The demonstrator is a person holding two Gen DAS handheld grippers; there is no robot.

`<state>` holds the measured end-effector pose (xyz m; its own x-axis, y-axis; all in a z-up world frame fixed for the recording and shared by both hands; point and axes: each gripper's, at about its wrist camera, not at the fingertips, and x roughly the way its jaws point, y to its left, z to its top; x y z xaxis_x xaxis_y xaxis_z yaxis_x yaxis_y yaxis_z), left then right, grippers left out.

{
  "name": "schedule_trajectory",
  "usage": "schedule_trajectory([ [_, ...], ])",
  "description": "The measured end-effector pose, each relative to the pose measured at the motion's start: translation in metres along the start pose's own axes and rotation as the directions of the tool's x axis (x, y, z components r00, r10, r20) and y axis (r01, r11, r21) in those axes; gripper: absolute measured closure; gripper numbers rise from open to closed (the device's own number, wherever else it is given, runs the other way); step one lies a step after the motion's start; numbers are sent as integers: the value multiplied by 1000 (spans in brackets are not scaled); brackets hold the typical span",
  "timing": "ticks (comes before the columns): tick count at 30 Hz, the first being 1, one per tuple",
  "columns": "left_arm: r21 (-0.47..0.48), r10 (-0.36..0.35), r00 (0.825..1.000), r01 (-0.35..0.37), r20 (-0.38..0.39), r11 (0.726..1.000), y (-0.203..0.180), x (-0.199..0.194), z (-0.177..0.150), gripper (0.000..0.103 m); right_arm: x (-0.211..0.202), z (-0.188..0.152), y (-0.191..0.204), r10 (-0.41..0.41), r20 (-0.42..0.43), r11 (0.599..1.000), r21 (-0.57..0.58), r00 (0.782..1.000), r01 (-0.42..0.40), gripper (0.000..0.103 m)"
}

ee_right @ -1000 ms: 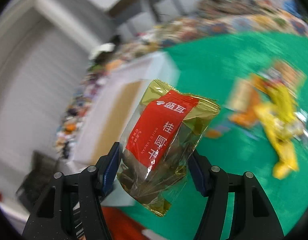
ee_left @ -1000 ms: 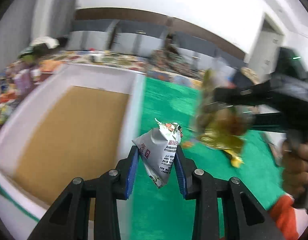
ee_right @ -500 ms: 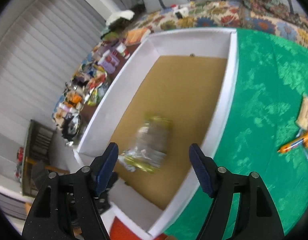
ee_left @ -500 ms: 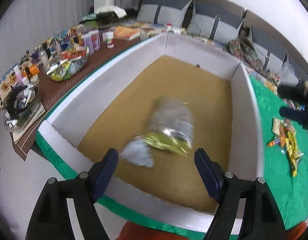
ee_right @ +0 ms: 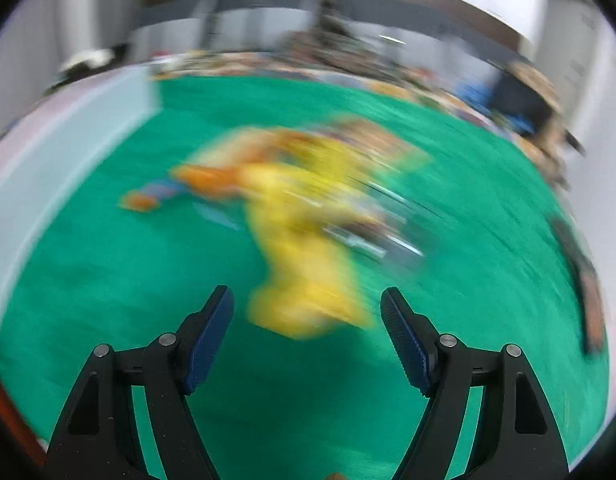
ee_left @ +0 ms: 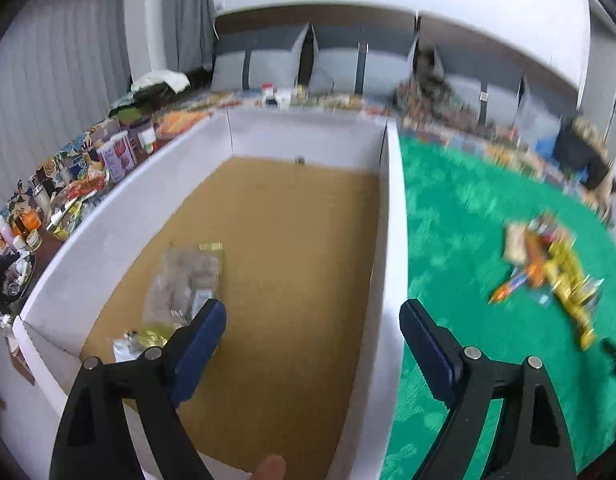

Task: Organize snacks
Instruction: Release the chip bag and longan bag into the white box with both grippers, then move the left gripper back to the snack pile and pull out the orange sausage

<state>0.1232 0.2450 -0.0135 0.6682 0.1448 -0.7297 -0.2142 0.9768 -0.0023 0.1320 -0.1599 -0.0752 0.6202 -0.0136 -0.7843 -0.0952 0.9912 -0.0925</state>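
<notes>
A white-walled box (ee_left: pixel 392 216) with a brown floor lies left of the green cloth (ee_left: pixel 460 216). Two snack packets lie on its floor: a clear gold-edged bag (ee_left: pixel 183 280) and a small white packet (ee_left: pixel 127 346) near the front wall. My left gripper (ee_left: pixel 312 328) hangs over the box's near end, jaws opening, nothing between them. A heap of yellow and orange snack packets (ee_left: pixel 548 264) lies on the cloth. In the blurred right wrist view my right gripper (ee_right: pixel 307 312) hovers just short of that heap (ee_right: pixel 299 224), jaws opening, nothing held.
A cluttered side table with bottles and bowls (ee_left: pixel 67 192) runs along the box's left. Grey cushions (ee_left: pixel 275 64) line the back wall. A dark object (ee_left: pixel 584 156) sits at the cloth's far right edge. A fingertip (ee_left: pixel 269 468) shows at the bottom.
Both grippers let go of their packets, which dropped into the box. My left gripper's view swung from the box toward the cloth; my right gripper swept right, over to the snack heap.
</notes>
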Motion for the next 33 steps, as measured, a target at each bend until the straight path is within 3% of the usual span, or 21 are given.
schedule_trajectory([
  [3,68,24,1000,-23,-11,997,-15,3,-2,15,9,-23,-66,-90,-35,991,101,995,93,24],
  [6,113,44,998,-40,-37,993,-26,6,-7,15,19,-29,-100,-140,-67,975,163,988,149,24],
  [15,105,52,998,-46,-48,993,-39,-5,-23,15,28,-25,-110,-121,-49,975,182,991,128,24],
  [21,82,52,998,-49,-39,995,-38,-8,-22,15,40,-25,-119,-71,-64,965,247,995,85,13],
  [24,87,94,995,-97,30,991,-42,-22,-22,15,40,-25,-118,-68,-65,967,243,996,82,12],
  [27,115,151,970,-175,193,978,-58,-55,-25,14,40,-26,-117,-67,-65,967,243,996,81,11],
  [30,124,92,947,-136,306,983,-79,-88,-26,3,40,-26,-117,-67,-65,967,243,996,81,11],
  [33,130,-21,936,-26,351,991,-102,-112,-28,0,40,-26,-117,-67,-65,967,243,996,81,11],
])
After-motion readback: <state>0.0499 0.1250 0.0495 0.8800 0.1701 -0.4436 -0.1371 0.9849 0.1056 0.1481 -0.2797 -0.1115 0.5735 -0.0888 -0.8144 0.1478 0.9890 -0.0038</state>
